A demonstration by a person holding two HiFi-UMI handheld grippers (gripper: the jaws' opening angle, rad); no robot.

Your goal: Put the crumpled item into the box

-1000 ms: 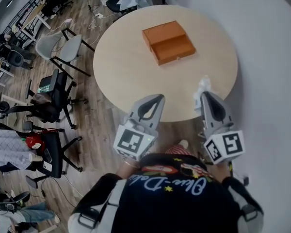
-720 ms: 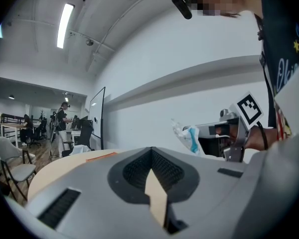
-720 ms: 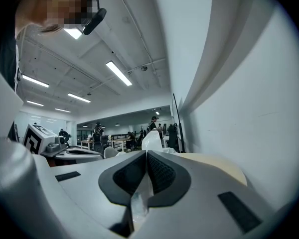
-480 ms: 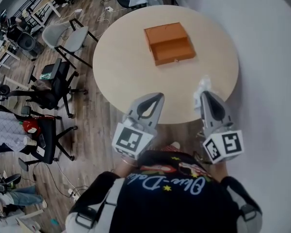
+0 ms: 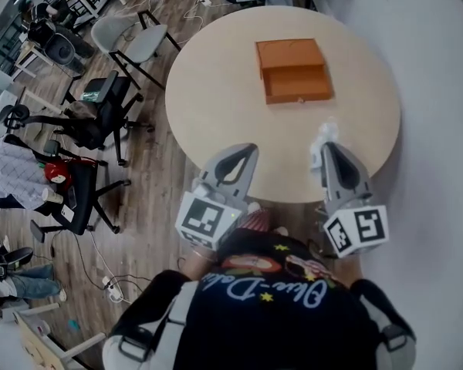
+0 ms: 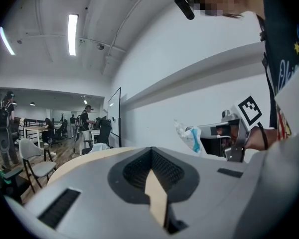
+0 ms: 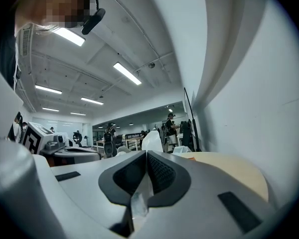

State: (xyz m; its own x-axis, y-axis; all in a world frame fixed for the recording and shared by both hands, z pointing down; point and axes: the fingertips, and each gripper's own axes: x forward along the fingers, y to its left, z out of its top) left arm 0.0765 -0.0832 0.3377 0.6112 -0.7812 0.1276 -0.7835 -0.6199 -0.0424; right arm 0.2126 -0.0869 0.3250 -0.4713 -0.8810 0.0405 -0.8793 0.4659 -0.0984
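- We saw one crumpled item (image 5: 324,133), thin, white and crinkly like plastic, with a bit of blue on it in the left gripper view.
- The right gripper (image 5: 329,149) had its jaws pinched tight on the crumpled item, holding it up over the near edge of the table (image 5: 216,91).
- The left gripper (image 5: 245,151) had its jaws pressed together with nothing in them.
- Both grippers were smooth and grey with pointed tips, and each had a cube with black and white squares on it.
- There was one box (image 5: 295,69), flat, orange-brown, with straight sides and square corners. It sat on the far part of the table, well apart from the crumpled item.
- The table was round, smooth and pale tan.
- The floor (image 5: 154,199) was made of brown wood planks. One grey chair (image 5: 127,41) and a black chair (image 5: 92,122) on wheels stood near the table's left side, with another black chair (image 5: 81,206) closer to us.
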